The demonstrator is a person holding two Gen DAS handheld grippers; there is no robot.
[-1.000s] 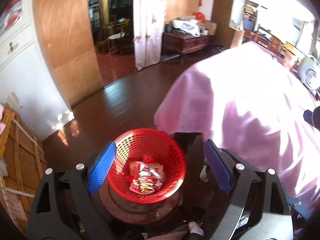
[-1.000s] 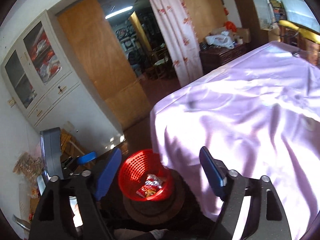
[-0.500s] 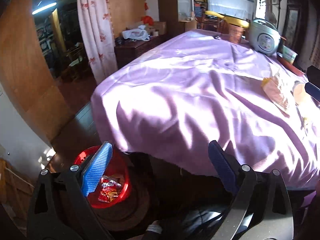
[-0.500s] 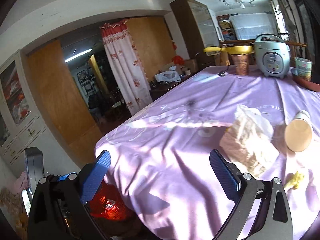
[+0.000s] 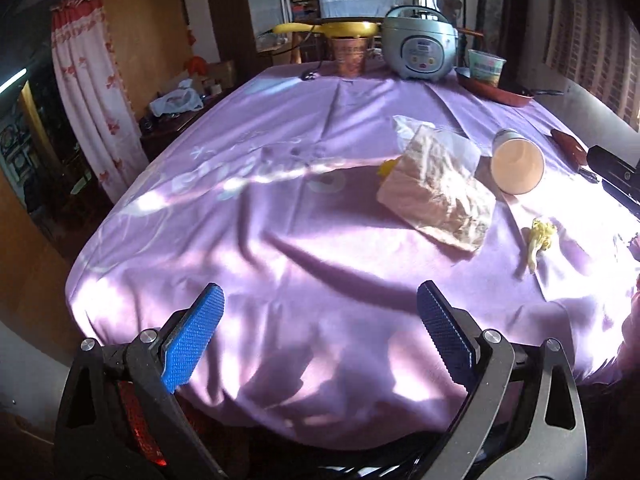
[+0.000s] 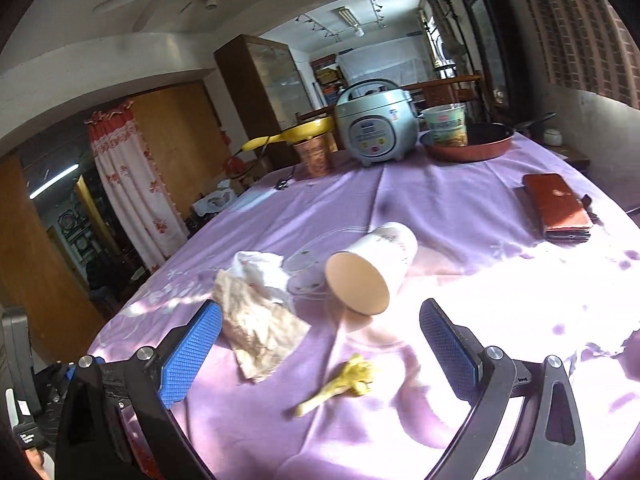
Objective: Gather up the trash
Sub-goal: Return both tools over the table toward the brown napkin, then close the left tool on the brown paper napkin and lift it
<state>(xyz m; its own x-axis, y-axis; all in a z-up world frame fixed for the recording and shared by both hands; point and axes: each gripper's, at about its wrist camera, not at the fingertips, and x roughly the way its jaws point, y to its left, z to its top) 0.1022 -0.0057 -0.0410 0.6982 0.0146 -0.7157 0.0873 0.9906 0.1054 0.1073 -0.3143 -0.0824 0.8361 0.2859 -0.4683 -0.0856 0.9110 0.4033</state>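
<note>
On the purple tablecloth (image 5: 280,220) lie a crumpled brown paper bag (image 5: 438,194) (image 6: 256,328), a paper cup on its side (image 5: 517,165) (image 6: 370,270) and a small yellow scrap (image 5: 540,240) (image 6: 344,380). A white tissue (image 6: 258,266) and a clear plastic lid (image 6: 306,272) lie by the bag. My left gripper (image 5: 318,338) is open and empty over the table's near edge. My right gripper (image 6: 320,350) is open and empty, just above the yellow scrap. The red basket is out of view.
At the far end stand a rice cooker (image 6: 374,124), a noodle cup (image 6: 446,124) in a red pan (image 6: 480,144) and a brown cup (image 6: 316,156). A red wallet (image 6: 558,208) lies at the right. A curtain (image 5: 96,104) hangs at the left.
Both grippers have swung up from the red floor basket to the tabletop and moved right. The bag, cup and yellow scrap are now in view, closer in the right wrist view.
</note>
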